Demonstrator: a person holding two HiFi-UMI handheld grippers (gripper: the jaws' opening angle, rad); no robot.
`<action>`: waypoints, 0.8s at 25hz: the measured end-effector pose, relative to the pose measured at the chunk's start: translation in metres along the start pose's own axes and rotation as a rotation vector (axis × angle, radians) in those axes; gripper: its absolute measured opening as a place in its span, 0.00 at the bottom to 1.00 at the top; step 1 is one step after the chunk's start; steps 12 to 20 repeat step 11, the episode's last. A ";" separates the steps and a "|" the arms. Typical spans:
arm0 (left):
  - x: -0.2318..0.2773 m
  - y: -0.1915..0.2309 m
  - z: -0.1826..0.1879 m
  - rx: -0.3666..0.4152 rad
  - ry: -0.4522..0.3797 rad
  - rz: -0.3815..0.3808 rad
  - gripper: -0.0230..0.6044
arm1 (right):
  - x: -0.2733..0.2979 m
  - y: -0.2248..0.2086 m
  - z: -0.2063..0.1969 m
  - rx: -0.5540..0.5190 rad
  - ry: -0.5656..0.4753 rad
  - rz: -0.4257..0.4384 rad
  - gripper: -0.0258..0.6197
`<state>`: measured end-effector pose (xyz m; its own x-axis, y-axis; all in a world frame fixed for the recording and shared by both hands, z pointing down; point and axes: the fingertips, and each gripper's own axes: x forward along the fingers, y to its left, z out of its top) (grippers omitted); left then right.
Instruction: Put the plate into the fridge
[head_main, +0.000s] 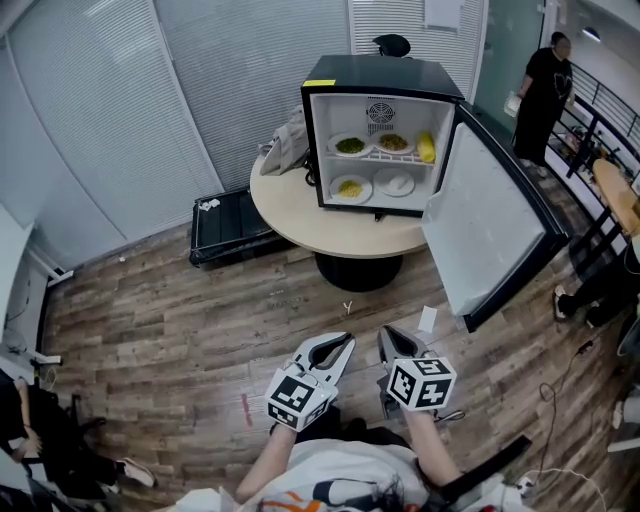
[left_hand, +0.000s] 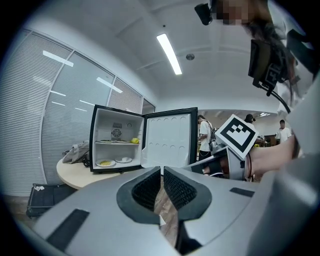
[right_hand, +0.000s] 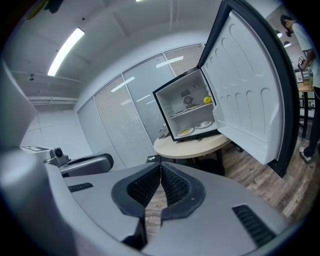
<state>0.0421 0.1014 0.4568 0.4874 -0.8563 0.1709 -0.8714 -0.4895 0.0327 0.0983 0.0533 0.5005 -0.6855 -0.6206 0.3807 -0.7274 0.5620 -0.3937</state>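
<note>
Both claws are pressed together and carrying nothing: the left gripper (head_main: 343, 342) has its ribbed pads meeting at the tips in its own view, and the right gripper (head_main: 387, 335) is closed tip to tip as well. The two are held side by side, low over the wooden floor (head_main: 150, 330), well short of the table and aimed toward it. Biggest thing ahead is the round table (head_main: 300, 215), pale-topped on a dark pedestal. On it stands the black fridge (head_main: 385, 75), its white interior facing the person. Its door (head_main: 490, 230) is swung wide open to the right, hanging out past the table edge. On the floor to the left of the table lies a black case (head_main: 230, 225). A person in dark clothes (head_main: 545, 90) stands in the far right corner, and a grey bag (head_main: 288, 145) slumps on the tabletop against the fridge's left side. Now inside: the wire shelf carries a green-topped plate (head_main: 350, 145) and a brown-topped plate (head_main: 393, 143) next to each other. Below them, on the fridge's floor, sit a yellow-topped plate (head_main: 351, 188) and a white plate (head_main: 394, 183). So every plate in view is already in the fridge. Smallest of all, a yellow item (head_main: 427, 147) leans at the right end of the shelf, possibly a banana, too small to call.
</note>
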 end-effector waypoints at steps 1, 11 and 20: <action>0.000 -0.001 0.000 0.001 -0.001 0.000 0.08 | -0.001 0.000 -0.001 0.000 0.000 0.001 0.07; -0.002 -0.012 -0.003 0.011 0.010 -0.004 0.08 | -0.007 -0.005 -0.002 0.000 -0.003 0.002 0.07; -0.002 -0.012 -0.003 0.011 0.010 -0.004 0.08 | -0.007 -0.005 -0.002 0.000 -0.003 0.002 0.07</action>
